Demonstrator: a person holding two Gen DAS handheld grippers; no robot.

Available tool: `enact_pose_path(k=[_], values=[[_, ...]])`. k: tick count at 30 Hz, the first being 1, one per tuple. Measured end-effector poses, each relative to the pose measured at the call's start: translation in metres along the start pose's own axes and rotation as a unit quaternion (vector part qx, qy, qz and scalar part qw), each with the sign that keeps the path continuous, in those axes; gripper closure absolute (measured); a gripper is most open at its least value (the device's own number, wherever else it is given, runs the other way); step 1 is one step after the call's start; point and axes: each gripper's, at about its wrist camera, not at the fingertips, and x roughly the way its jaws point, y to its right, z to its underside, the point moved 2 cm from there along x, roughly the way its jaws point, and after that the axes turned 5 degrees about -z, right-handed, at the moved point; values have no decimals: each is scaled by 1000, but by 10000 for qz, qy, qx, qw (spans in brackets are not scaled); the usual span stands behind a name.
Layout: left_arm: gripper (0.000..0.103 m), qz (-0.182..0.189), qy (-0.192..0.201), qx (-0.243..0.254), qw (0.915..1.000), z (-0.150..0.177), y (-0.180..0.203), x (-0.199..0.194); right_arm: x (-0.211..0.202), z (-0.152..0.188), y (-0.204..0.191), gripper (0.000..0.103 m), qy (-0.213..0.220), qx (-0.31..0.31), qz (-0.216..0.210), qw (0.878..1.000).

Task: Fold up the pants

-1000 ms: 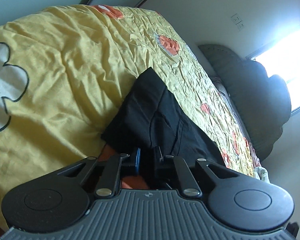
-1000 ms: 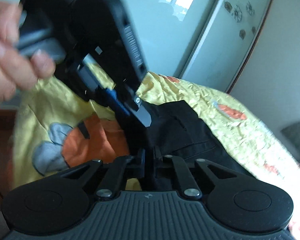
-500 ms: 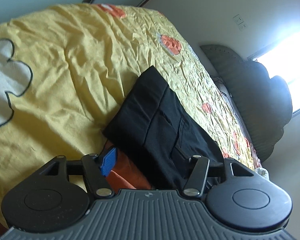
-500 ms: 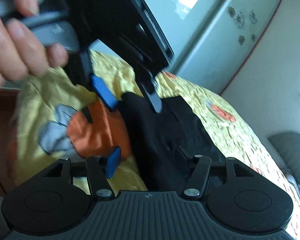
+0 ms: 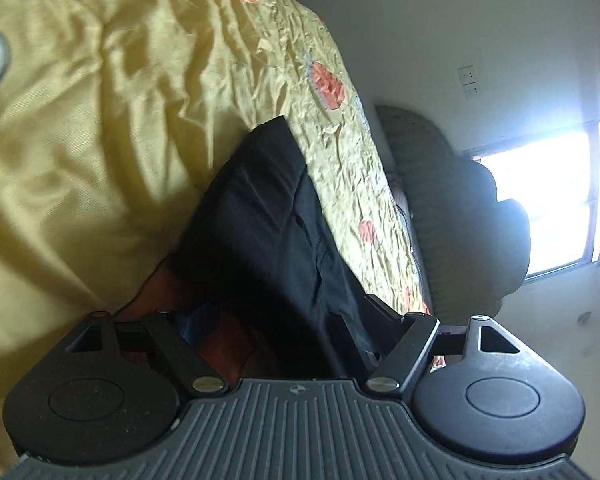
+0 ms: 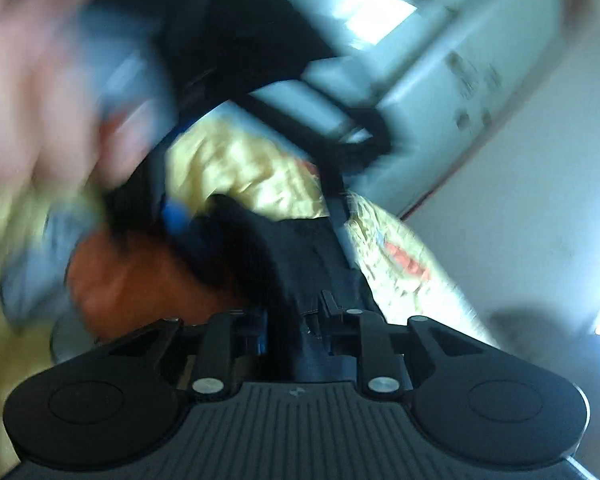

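Left claw (image 5: 276, 320): spread wide, gripping nothing; fingers straddling the near end of the pants, one finger (image 5: 384, 312) over black cloth, the other low by the orange patch; likely poised to take a fresh bite of the edge.

Right claw (image 6: 296, 312): drawn narrow around a thick ridge of black cloth at the near end; seemingly clamped on it, though blur and shadow leave the contact unclear; pinching there probably to keep the layers together.

Pants (image 5: 268, 216): black, lying on the bed as a long narrow band running away from the claws, legs apparently stacked one on the other; near end bunched between the claws, far end a squared corner flat on the sheet; seam or pocket line along the length.

Orange patch (image 6: 140, 280): printed on the sheet, just beside and partly under the near end of the pants.

Hand (image 6: 40, 80): the person's own left, heavily blurred, wrapped round the left tool's handle above the bed.

Bed sheet (image 5: 100, 140): yellow, creased, carrying the pants; smooth enough under the band for a flat fold.

Judgement: lengthwise fold done; crosswise fold, near end toward far end, seemingly next.

Headboard (image 5: 460, 208): grey, padded, well beyond the pants.

Window (image 5: 540, 208): bright, farthest off.
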Motion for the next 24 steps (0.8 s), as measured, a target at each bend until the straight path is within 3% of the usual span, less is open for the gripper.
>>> enact_pose_path(k=[2,4,6,8,10,12,14,18,20,24], values=[[26,112,13,-28,9999,-5,7,8,-9,-2,35,81,217,1217,-310,9918],[26,331,41,-46,9994,-11,14,18,-17,1,61,81,415,1959,-587,9780],[26,436,59,-19,9990,-16,22,28,-18,5,75,79,334,2309,-913,9681],[26,261,64,28,9996,-18,26,37,-18,10,79,79,134,2466,-1598,9558],[35,154,46,128,9998,-19,24,42,-30,13,85,79,312,2633,-1965,9440],[44,38,29,146,9999,-21,20,45,-39,15,102,79,559,3029,-1989,9304],[53,-45,33,127,9999,-22,15,46,-32,21,120,79,583,3452,-1695,9212],[86,-385,174,457,9981,-21,16,45,20,25,123,79,-365,3256,-1054,9389],[87,-464,321,645,9963,-18,17,42,43,27,113,79,-731,3064,-1019,9436],[88,-622,579,901,9923,-10,19,32,48,19,92,78,-699,3077,-1175,9416]])
